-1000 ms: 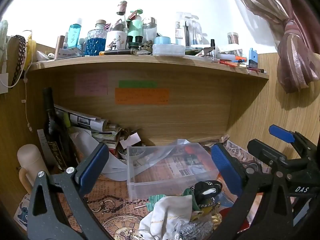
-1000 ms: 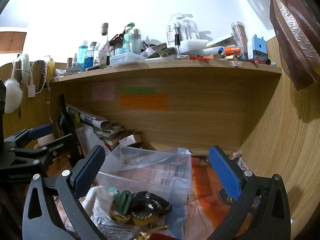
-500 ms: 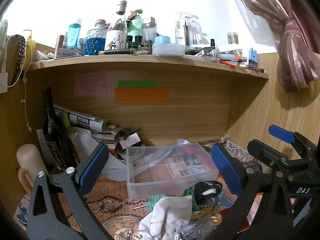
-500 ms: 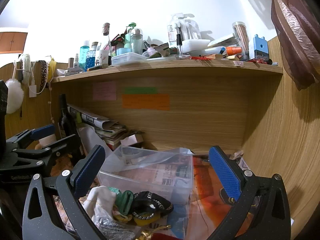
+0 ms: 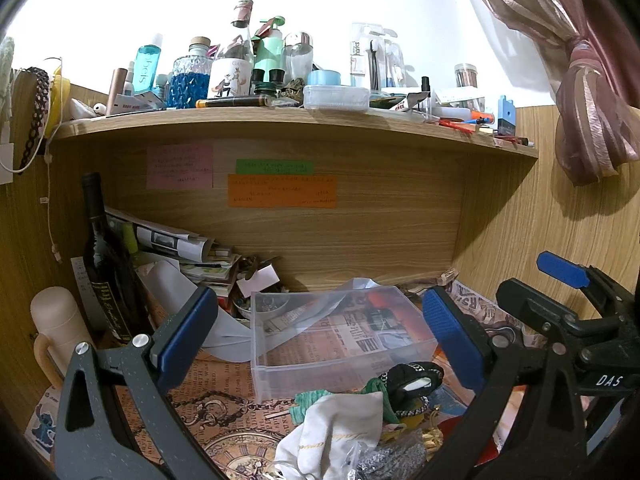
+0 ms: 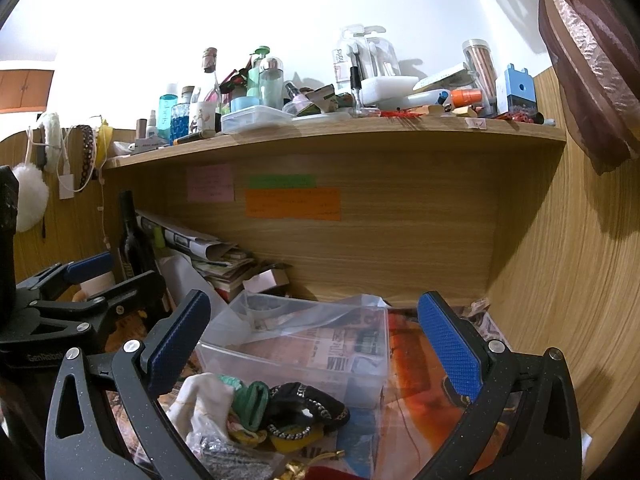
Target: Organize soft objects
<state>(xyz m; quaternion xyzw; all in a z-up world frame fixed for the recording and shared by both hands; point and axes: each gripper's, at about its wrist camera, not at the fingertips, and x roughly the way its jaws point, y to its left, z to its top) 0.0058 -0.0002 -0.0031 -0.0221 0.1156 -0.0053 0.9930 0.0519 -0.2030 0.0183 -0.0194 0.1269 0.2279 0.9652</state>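
A pile of soft things lies on the desk in front of a clear plastic box [image 5: 340, 336]: a white cloth [image 5: 332, 436], a green fabric piece [image 5: 312, 400] and a black scrunchie with a chain trim [image 5: 412, 376]. The same pile shows in the right wrist view: white cloth [image 6: 204, 400], green piece [image 6: 252, 400], black scrunchie [image 6: 308, 404], clear box [image 6: 296, 344]. My left gripper [image 5: 320, 336] is open and empty, above and behind the pile. My right gripper [image 6: 316, 340] is open and empty too, to the right of the left one.
A dark wine bottle [image 5: 106, 276], stacked papers [image 5: 172, 240] and a cream flask [image 5: 60, 328] stand at the left. A crowded shelf [image 5: 280, 120] runs overhead. A silvery mesh item [image 5: 392, 460] lies by the pile. A wooden wall [image 6: 560, 280] is at the right.
Both views have shifted very slightly; the right gripper has crept a little forward over the pile. Nothing was grasped or moved.
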